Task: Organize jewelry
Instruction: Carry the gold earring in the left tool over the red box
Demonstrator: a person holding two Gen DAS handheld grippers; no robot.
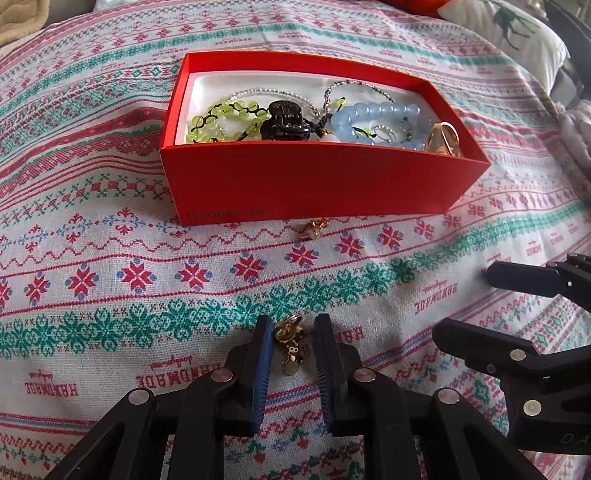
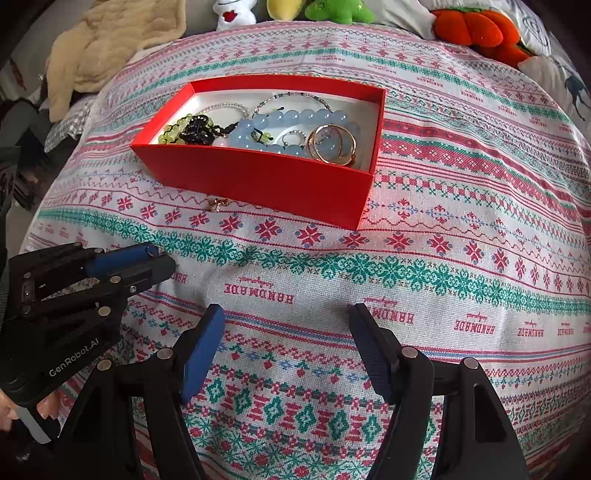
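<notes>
earring [image 1: 290, 345], a small gold one, lies on the bedcover [image 1: 147, 258] between the two fingers of your left gripper [image 1: 291, 325]. the fingers stand on both sides of it with small gaps, so they are not yet clenched on it; i judge this as the moment just before the grasp. close slowly and keep the tips low on the cloth, because the piece is small and thin and can slip out or catch a fold of cloth. try to take it at the thick upper part, not at the hanging disc. after this, carry it to the red box [image 1: 314, 184], which stands further ahead and already holds bead bracelets, a black clip [image 1: 284, 122] and gold rings [image 2: 334, 144].

your right gripper [image 2: 286, 312] hovers beside with its fingers wide apart and holds nothing. a second gold piece [image 1: 312, 228] lies just in front of the box wall; this hand could take it next.

the surface is a soft bed with a patterned cover, so it gives way under pressure. at the far edge are plush toys [image 2: 340, 9] and a beige blanket [image 2: 110, 37].
</notes>
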